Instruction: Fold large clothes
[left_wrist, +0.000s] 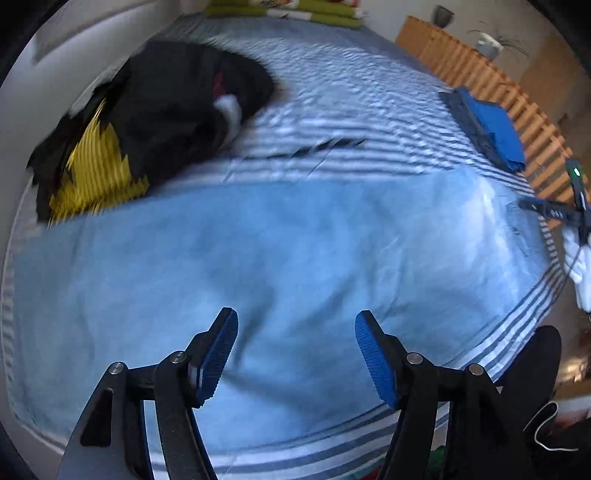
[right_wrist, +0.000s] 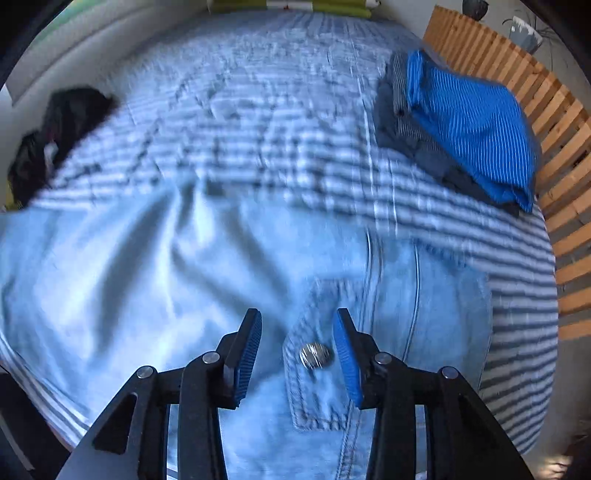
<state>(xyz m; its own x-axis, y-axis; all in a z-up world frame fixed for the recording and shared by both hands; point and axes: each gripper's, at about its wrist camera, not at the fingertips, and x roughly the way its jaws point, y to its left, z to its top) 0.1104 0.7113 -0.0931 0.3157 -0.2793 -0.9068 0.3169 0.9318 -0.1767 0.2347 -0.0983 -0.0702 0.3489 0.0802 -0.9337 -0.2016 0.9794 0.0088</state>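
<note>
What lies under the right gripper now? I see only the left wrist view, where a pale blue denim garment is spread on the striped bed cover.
Observer: The right gripper hangs open over a stitched denim pocket flap, and a round silver metal button shows between its fingers; the pads pinch nothing.
Operator: Is the folded blue piece at the wooden slats plain cloth?
Observer: No. That bright blue folded garment carries thin white stripes, which your view is too blurred to show.
</note>
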